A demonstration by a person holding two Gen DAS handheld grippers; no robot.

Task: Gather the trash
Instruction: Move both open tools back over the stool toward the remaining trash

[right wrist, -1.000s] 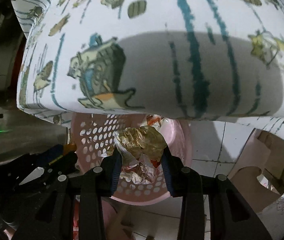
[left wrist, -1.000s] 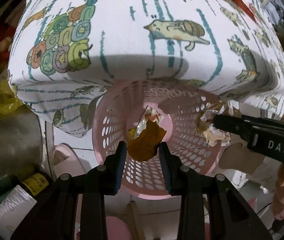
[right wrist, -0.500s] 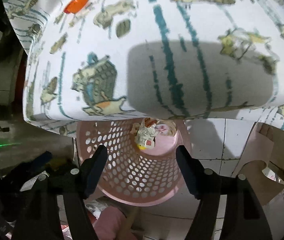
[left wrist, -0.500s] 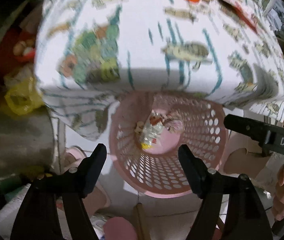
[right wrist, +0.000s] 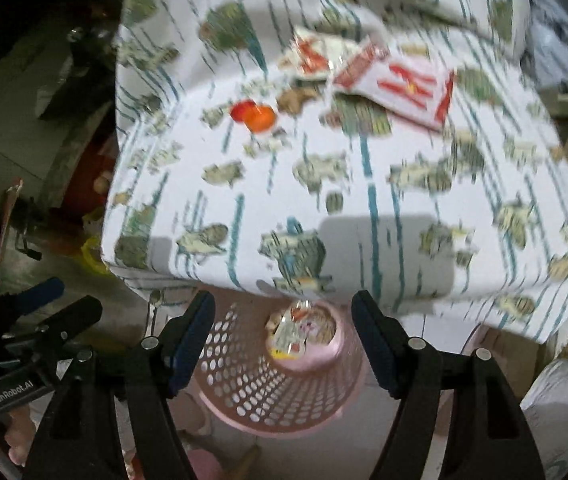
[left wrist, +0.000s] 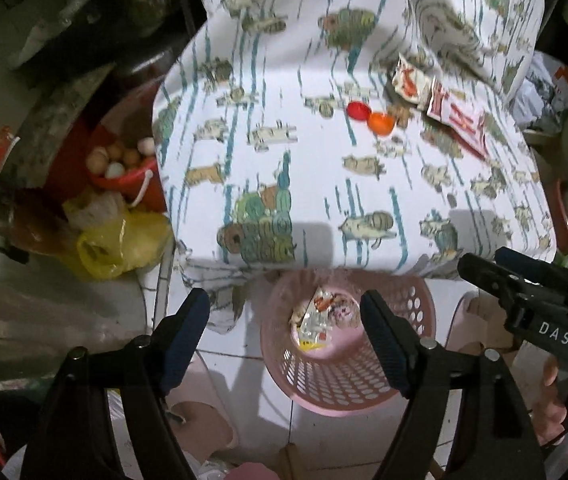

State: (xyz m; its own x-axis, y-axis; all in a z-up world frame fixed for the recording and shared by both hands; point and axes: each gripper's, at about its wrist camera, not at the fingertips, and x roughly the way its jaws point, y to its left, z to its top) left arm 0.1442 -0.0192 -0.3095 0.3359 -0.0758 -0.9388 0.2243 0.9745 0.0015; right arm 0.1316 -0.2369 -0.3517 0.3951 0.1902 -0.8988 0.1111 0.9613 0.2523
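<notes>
Since the earlier frame you dropped both scraps into the pink basket (left wrist: pixel 336 380); your left gripper (left wrist: pixel 286 332), still opening, and right gripper (right wrist: pixel 282 328) gape empty above its rim, below the table edge (left wrist: pixel 324 260).

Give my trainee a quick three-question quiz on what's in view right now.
1. True or false: the left gripper holds a wrapper.
2. Where is the dropped trash? A) pink perforated plastic basket B) red bucket of eggs C) yellow plastic bag
3. Which two round pieces lie touching on the printed white tablecloth?

Key: 1 false, its fingers are empty and opening. 2 A. 3 the red plastic cap and orange plastic cap.
</notes>
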